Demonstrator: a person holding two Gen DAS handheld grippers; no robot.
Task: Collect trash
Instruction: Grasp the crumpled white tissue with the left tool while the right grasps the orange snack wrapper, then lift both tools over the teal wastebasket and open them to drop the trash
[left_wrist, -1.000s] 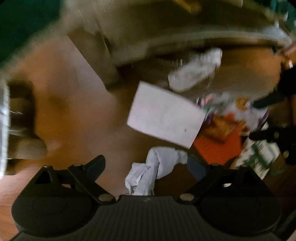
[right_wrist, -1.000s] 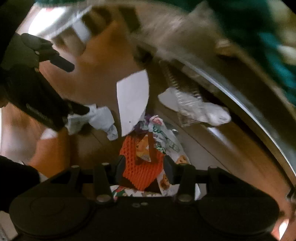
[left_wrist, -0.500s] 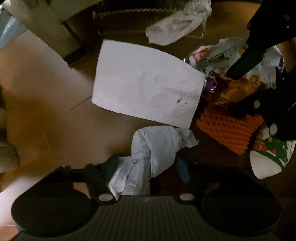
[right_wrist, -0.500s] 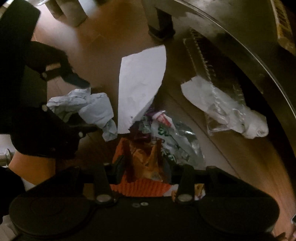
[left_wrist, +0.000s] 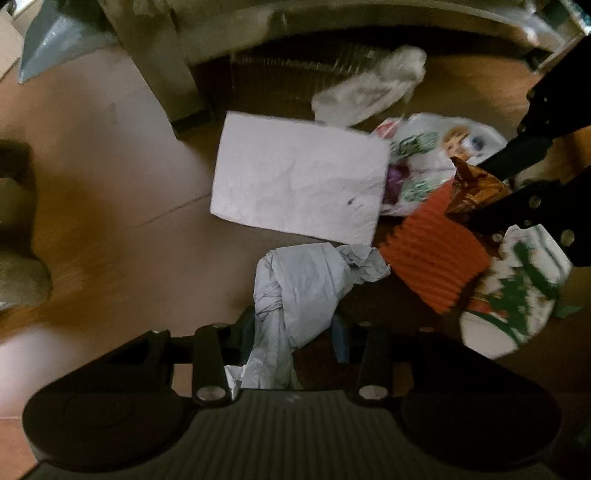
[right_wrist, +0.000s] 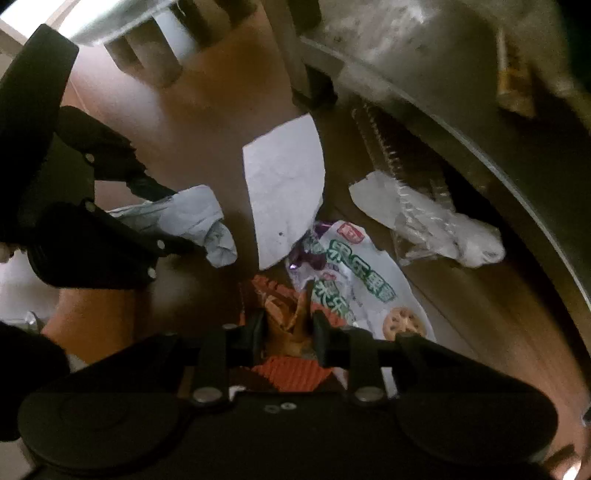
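Note:
Trash lies on a wooden floor. In the left wrist view my left gripper points down, its jaws closing, pads against a crumpled grey-white paper that fills the gap. The right wrist view shows that left gripper on the same paper. My right gripper is also closing, with a brown snack wrapper pinched between its pads above an orange foam net. From the left wrist view, the right gripper holds the wrapper beside the net.
A flat white sheet lies beyond the crumpled paper. A printed snack bag, a clear plastic bag and a patterned paper plate lie around. A furniture leg and a curved metal rim stand behind.
Both grippers came down onto the trash and their jaws narrowed: the left around the crumpled paper, the right around the brown wrapper.

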